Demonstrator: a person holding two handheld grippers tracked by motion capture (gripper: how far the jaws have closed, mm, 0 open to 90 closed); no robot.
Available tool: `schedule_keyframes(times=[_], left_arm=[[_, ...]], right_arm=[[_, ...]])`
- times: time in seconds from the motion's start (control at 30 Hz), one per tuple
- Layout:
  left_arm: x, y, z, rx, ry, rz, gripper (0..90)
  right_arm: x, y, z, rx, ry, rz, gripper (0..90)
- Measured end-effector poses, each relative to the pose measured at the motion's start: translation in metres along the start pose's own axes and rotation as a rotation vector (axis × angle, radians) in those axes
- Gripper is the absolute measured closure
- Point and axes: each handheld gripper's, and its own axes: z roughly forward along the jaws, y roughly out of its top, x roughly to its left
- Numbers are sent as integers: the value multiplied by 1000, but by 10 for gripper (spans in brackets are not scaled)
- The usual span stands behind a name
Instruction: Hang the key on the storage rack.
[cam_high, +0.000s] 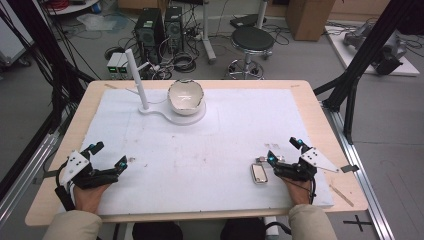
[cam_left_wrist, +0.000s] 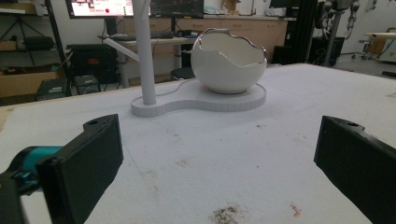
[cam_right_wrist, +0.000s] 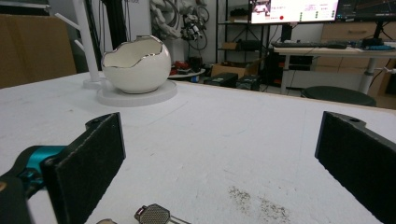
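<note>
Both claws, left (cam_high: 107, 155) & right (cam_high: 283, 150), wide open, empty, resting near bench (cam_high: 200, 150) edge; start step, next prob. right onto metal watch (cam_high: 259, 173).

The bowl (cam_high: 186, 97) is gleaming like glossy ceramic with a metallic rim — beside it, the stand (cam_high: 172, 113) is looking matt plastic, and the mat (cam_high: 200, 150) beneath is showing rough, stained foam.

Bowl (cam_high: 186, 97) sits on the stand's base (cam_high: 195, 118) (pole (cam_high: 137, 80) at its left), far end of table (cam_high: 320, 125).
</note>
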Motion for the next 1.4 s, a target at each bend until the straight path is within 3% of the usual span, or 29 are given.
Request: schedule_keyframes(times=[0.33, 0.63, 0.67, 0.7, 0.73, 0.8, 1.03, 1.1, 1.13, 1.27, 1.4], left_arm=[[0, 0, 0, 5, -4, -2, 17], [0, 0, 1, 2, 2, -8, 17], [0, 0, 0, 3, -1, -5, 17], [0, 0, 0, 3, -1, -4, 17], [0, 0, 0, 3, -1, -5, 17], [1, 0, 1, 6, -2, -7, 17], [1, 0, 1, 5, -2, -11, 17], [1, 0, 1, 6, -2, -12, 17], [1, 0, 1, 6, -3, -13, 17], [2, 0, 1, 10, -8, -14, 17], [2, 0, 1, 10, -7, -15, 17]], right_arm=[[1, 0, -1, -9, 2, -21, 7], [1, 1, 0, 7, 13, -12, 8], [1, 2, 0, 20, 11, -16, 7], [1, 6, 1, 82, 37, -34, 8], [1, 6, 1, 82, 37, -34, 8], [-4, 20, 2, 104, 76, -81, 7], [-30, 58, 3, 175, 167, -75, 7], [-41, 73, 5, 243, 215, -104, 7], [-41, 73, 5, 243, 215, -104, 7], [-50, 88, 9, 326, 278, -149, 7], [-61, 93, 20, 472, 357, -209, 7]])
